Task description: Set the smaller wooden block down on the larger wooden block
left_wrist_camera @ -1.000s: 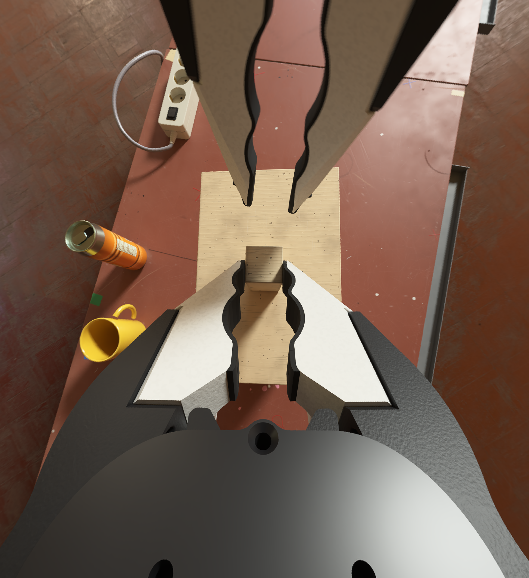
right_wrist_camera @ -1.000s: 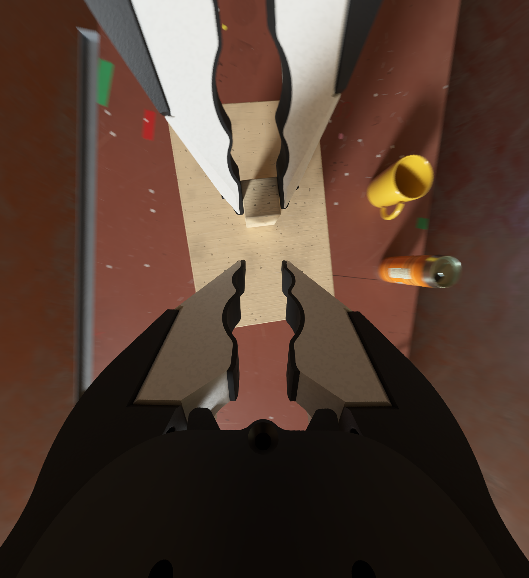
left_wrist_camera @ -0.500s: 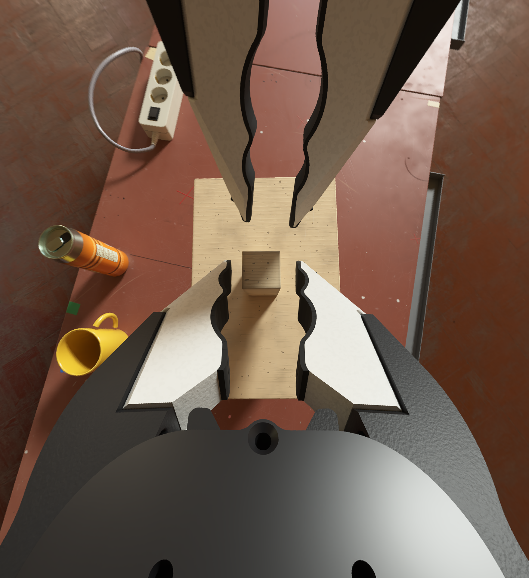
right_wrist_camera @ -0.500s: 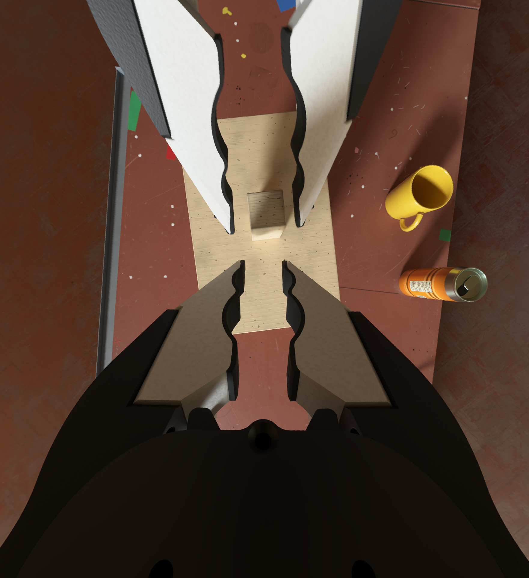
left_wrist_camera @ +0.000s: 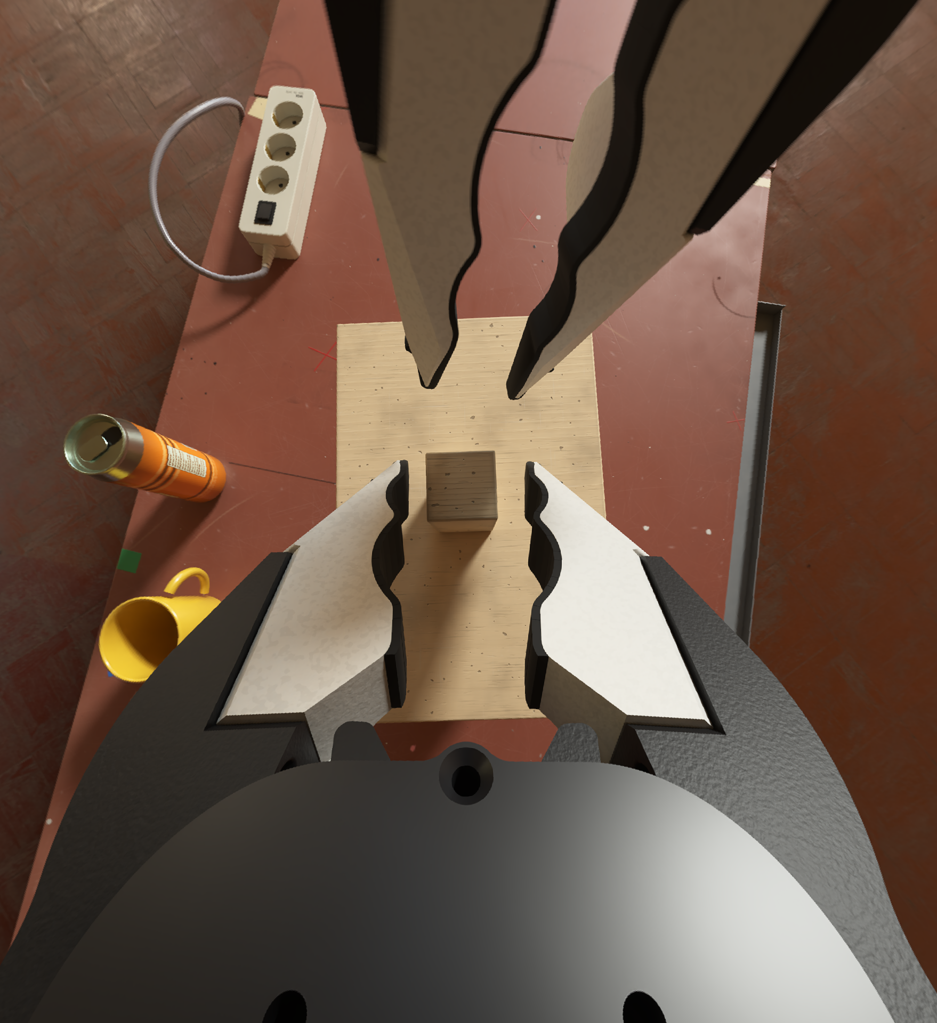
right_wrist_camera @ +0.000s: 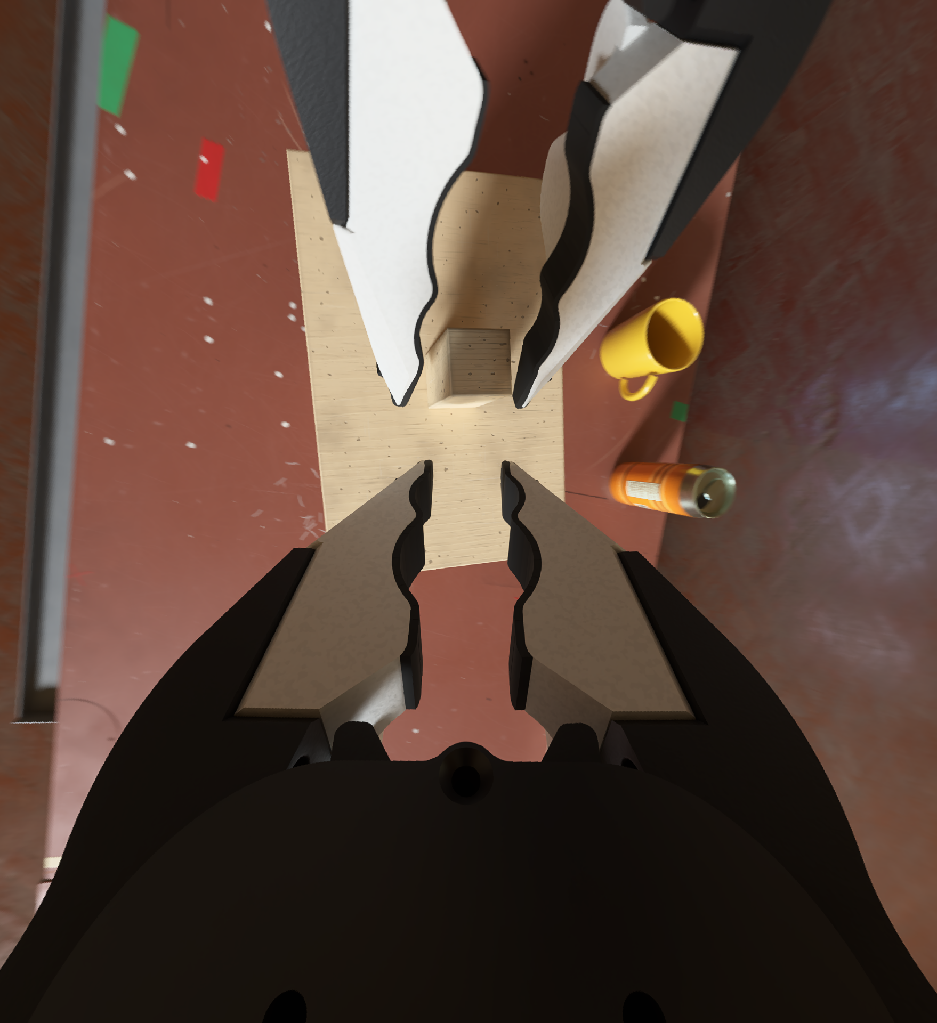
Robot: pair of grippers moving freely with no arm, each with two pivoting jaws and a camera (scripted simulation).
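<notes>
The smaller wooden block (left_wrist_camera: 461,490) sits upright on the larger wooden block (left_wrist_camera: 472,625), near its middle, on a red-brown worktop (left_wrist_camera: 267,387). The left tool (left_wrist_camera: 463,470) hangs spread, fingers clear on either side of the cube; the right tool (right_wrist_camera: 466,470) hovers over the slab's other end, parted and empty. The placing looks done; only pulling away appears left. A yellow mug (left_wrist_camera: 142,631) and orange can (left_wrist_camera: 145,456) lie beside the slab.
</notes>
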